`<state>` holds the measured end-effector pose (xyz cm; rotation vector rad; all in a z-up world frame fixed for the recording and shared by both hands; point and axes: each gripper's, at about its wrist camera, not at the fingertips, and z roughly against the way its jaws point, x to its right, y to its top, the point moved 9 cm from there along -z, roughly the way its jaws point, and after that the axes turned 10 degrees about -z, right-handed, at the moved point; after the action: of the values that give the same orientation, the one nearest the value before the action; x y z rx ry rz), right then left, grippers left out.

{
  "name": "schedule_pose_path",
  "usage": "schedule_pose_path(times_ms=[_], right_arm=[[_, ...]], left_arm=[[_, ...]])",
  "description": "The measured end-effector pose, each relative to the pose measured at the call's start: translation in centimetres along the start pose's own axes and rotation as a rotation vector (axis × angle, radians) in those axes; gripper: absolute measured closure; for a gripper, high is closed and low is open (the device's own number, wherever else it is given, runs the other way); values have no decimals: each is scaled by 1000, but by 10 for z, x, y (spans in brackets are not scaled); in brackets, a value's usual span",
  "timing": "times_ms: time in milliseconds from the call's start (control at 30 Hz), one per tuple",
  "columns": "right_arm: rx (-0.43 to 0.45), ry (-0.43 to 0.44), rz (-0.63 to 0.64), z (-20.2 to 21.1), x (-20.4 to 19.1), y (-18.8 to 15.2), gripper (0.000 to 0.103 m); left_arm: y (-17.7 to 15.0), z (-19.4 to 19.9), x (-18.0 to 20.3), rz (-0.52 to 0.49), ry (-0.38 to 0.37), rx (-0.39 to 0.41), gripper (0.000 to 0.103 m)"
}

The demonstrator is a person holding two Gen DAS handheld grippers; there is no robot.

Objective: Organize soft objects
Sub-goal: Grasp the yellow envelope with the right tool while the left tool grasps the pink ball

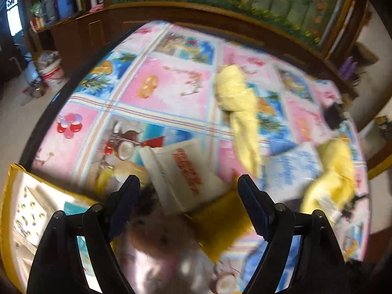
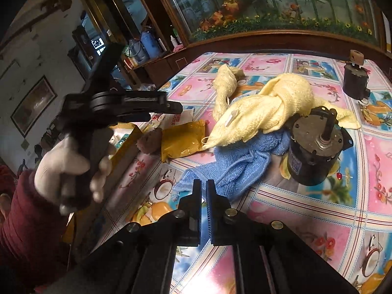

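Note:
My left gripper (image 1: 188, 191) is open, its jaws wide apart, over a blurred brown and pink plush toy (image 1: 159, 240) that lies on the bed. From the right wrist view the left gripper (image 2: 171, 107) hovers above and apart from that plush toy (image 2: 150, 142), held by a gloved hand (image 2: 63, 164). My right gripper (image 2: 203, 196) is shut with nothing in it, just in front of a crumpled blue towel (image 2: 232, 166). A large yellow towel (image 2: 269, 103) lies behind it, partly over the blue one. A second yellow towel (image 2: 225, 83) lies further back.
Two dark metal motors (image 2: 316, 147) (image 2: 355, 80) stand on the patterned bedsheet (image 2: 306, 220). A yellow packet (image 2: 183, 139) and a white packet (image 1: 181, 171) lie by the plush toy. A yellow-edged box (image 1: 24, 220) sits at the bed's left side. A wooden headboard (image 2: 269, 41) runs behind.

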<state>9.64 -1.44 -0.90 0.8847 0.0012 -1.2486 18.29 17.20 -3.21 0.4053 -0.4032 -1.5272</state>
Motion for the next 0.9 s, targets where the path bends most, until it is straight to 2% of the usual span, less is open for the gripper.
schedule_pose_path(times_ms=[100,200,333,400,500,533,600,633,667,733,767,900], right_arm=[[16,4,-16,5,6,3,95],[33,15,-39,11,11,8,92],[49,15,-52,17,13,12,76],[58,13,-57,21,13,12,74],[76,-3,-63,26,18,14,71],[79,-14,-65,28,21,14,70],[74,-18,-73,33,25,13,69],[66,-5,-76,37,25,11,65],[58,9,-73,41,23,8,56],[24,34,-54,47,17,-3,42],[-1,49,-39,48,13,-11,39],[-108,85,83,48,-9,-48,35]], left_arm=[[-12,-25,9,-66,36,-111,21],[-26,-25,23,-124,64,-135,21],[-63,-9,56,-193,11,-163,21],[-88,6,81,-252,-52,-161,22],[-119,38,120,-297,-249,-144,22],[-124,50,124,-289,-289,-122,22],[-126,75,117,-256,-308,-50,22],[-127,85,108,-233,-306,-22,22],[-128,91,100,-212,-300,-8,22],[-137,95,83,-166,-288,-5,22],[-143,94,76,-154,-286,-7,22],[-160,85,75,-162,-274,-32,22]])
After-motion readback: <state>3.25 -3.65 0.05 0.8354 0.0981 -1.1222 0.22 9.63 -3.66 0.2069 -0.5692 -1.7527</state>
